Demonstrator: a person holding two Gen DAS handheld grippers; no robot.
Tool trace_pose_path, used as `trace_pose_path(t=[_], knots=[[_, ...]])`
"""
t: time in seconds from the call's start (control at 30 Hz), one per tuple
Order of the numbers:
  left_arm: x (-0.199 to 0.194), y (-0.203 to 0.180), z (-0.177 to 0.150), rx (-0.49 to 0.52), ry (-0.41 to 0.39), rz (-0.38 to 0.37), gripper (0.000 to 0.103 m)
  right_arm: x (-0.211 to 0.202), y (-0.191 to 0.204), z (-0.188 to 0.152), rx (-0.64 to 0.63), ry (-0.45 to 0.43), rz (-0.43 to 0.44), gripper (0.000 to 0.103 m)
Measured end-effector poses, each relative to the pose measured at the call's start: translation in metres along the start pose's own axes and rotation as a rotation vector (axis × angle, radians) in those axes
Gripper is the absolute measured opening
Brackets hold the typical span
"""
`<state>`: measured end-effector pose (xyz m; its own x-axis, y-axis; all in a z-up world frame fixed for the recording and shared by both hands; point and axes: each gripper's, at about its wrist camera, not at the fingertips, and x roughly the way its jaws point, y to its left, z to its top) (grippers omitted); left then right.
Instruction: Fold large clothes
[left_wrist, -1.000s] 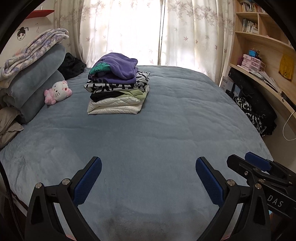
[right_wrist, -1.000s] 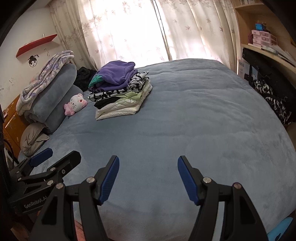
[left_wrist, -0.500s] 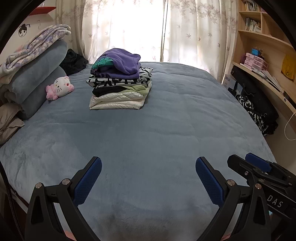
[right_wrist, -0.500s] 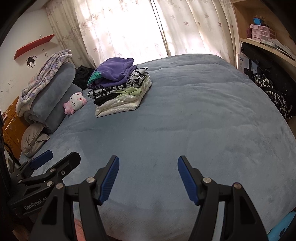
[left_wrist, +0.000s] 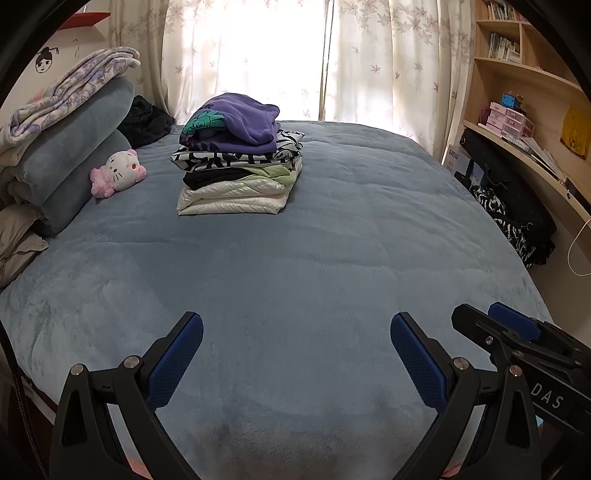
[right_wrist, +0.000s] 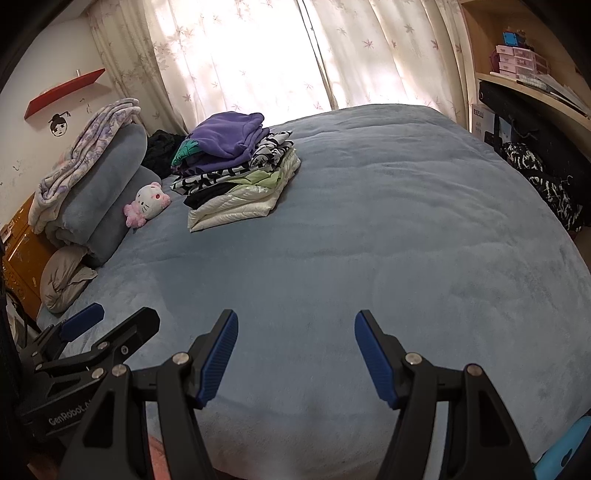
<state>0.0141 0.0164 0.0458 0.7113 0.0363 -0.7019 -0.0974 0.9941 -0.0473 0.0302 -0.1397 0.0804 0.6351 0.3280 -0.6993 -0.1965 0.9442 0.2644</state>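
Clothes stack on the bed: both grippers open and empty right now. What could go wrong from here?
The purple top sits bunched and off-centre on the clothes stack; adding another garment may topple it. The plush toy lies close beside the stack and could get bumped. The left gripper and right gripper hover close together, so they might collide.

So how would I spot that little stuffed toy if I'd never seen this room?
Start at the big blue bed and look to the rolled grey-blue blankets along its left side. The toy lies at their foot, left of the stack of folded clothes: a white cat face with pink trim.
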Motion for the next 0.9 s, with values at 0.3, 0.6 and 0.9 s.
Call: trace_pose_path(t=[0.3, 0.6, 0.9], knots=[[0.0004, -0.0017, -0.0033, 0.005, -0.006, 0.007, 0.101, -0.0001, -0.0005, 0.0002, 0.001, 0.002, 0.003, 0.066], [0.0008, -0.001, -0.0033, 0.005, -0.005, 0.008, 0.101, 0.0007, -0.0008, -0.0007, 0.002, 0.003, 0.002, 0.066], [0.003, 0.0012, -0.0058, -0.001, 0.005, 0.008, 0.101, 0.0042, -0.0021, -0.004, 0.005, 0.008, -0.001, 0.066]])
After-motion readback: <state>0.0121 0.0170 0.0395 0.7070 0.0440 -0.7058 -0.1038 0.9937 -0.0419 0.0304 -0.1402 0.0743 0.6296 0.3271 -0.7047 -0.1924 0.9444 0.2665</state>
